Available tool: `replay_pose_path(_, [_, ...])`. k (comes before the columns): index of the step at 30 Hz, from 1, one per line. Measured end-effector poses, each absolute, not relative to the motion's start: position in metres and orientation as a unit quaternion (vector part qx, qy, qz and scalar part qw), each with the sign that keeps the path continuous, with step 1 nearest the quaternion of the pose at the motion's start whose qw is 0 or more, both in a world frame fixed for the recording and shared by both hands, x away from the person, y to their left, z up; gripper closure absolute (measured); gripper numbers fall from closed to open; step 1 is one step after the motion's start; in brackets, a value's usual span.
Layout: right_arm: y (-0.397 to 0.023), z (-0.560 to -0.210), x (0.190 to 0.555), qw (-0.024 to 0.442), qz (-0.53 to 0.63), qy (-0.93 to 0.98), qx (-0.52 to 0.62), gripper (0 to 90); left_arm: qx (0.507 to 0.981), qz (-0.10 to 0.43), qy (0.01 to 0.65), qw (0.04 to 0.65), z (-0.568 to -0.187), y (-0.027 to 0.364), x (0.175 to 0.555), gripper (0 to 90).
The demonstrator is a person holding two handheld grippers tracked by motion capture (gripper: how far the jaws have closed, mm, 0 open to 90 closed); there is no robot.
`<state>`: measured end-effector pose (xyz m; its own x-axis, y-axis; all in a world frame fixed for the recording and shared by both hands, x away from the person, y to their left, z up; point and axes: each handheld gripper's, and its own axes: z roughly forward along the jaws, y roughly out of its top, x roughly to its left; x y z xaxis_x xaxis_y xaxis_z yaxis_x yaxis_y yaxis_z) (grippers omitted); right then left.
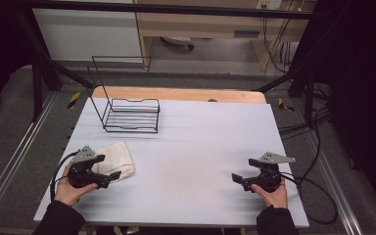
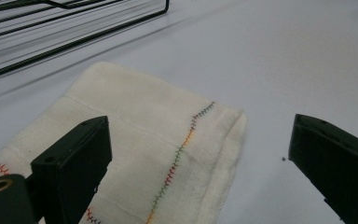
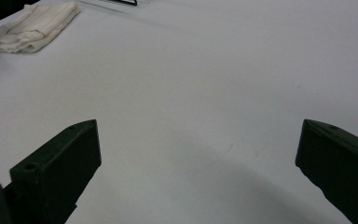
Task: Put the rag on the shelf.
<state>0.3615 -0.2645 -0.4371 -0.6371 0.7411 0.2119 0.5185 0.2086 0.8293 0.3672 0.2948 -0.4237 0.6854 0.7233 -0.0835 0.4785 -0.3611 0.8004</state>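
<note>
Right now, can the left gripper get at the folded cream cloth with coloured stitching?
Probably yes: the left gripper is open just over the folded cream cloth, with nothing between them.

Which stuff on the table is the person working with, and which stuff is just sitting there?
Part of the job:
- folded cloth, lying flat under the open left claw
- left claw, nearest to the cloth

Just there:
- wire rack, at the far side of the table
- right claw, open over bare table
</note>
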Motion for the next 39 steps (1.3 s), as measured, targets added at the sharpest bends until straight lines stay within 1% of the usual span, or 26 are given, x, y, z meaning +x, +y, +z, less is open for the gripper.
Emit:
replay_pose_path(16, [-0.263,-0.438,0.362,0.117,0.471,0.772,0.409,0.5,0.818,0.145,0.366,0.420,-0.425,0.286,0.367,6.6])
replay_pose_path(29, [-0.262,-0.439,0.361,0.118,0.468,0.774,0.409,0.5,0.828,0.144,0.367,0.400,-0.427,0.262,0.370,10.9])
replay_pose_path(35, [-0.262,-0.440,0.362,0.119,0.465,0.775,0.410,0.5,0.832,0.141,0.364,0.393,-0.427,0.252,0.370,18.4])
replay_pose_path(36, [-0.262,-0.440,0.362,0.119,0.465,0.775,0.410,0.5,0.833,0.143,0.365,0.390,-0.427,0.251,0.371,18.4])
replay_pose_path(39, [-0.262,-0.440,0.362,0.119,0.464,0.777,0.409,0.5,0.835,0.149,0.368,0.381,-0.427,0.247,0.372,24.3])
